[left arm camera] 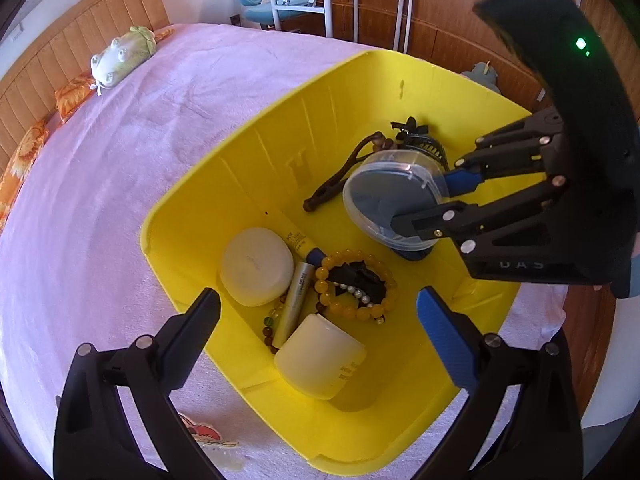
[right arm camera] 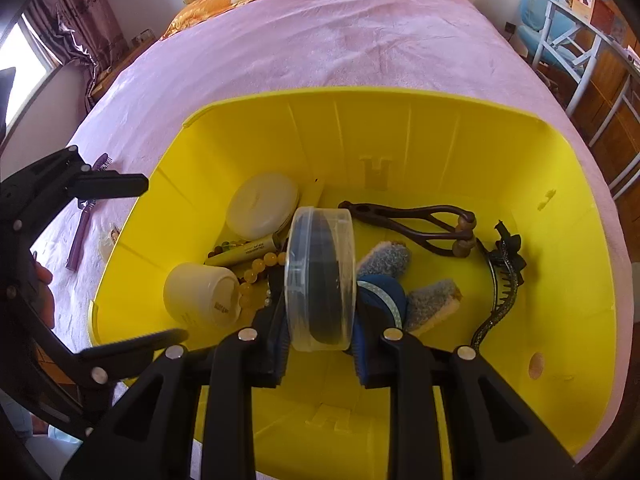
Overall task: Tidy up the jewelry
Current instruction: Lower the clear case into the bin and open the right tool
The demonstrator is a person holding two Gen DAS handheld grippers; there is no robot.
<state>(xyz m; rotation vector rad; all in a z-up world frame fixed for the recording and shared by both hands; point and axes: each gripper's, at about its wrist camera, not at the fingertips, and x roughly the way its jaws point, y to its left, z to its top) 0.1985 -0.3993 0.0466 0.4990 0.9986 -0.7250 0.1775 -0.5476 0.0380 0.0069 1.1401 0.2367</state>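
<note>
A bed [right arm camera: 320, 52] with a pink cover carries a yellow plastic bin [right arm camera: 440, 148], which sits at the bed's foot edge, far from the headboard. In the bin lie jewelry and toiletries: a round white jar [left arm camera: 256, 266], a cream jar on its side [left arm camera: 320, 356], a gold tube [left arm camera: 296, 300], an amber bead bracelet [left arm camera: 356, 284] ringed around a dark piece with small pearls, a brown wooden beaded piece [right arm camera: 416, 220] and a black toothed hair claw [right arm camera: 500, 280].

The task's thing is a round clear plastic box [right arm camera: 320, 276], shallow, lidded, with a dark lining showing through. It is held on edge above the bin's floor, and the right hand-held gripper [right arm camera: 320, 344] is clamped on its flat faces with blue pads. The left hand-held gripper [left arm camera: 320, 312] hangs over the bin's near corner with its fingers wide apart and nothing between them.

Much of the blue item under the box is hidden; what it is cannot be told. The labels on the tubes are too small to read.

Only the right wrist view shows the two grey fuzzy pieces [right arm camera: 384, 260] beside that blue item, and a purple comb [right arm camera: 82, 232] on the bed left of the bin. Only the left wrist view shows the bracelet's full ring.
</note>
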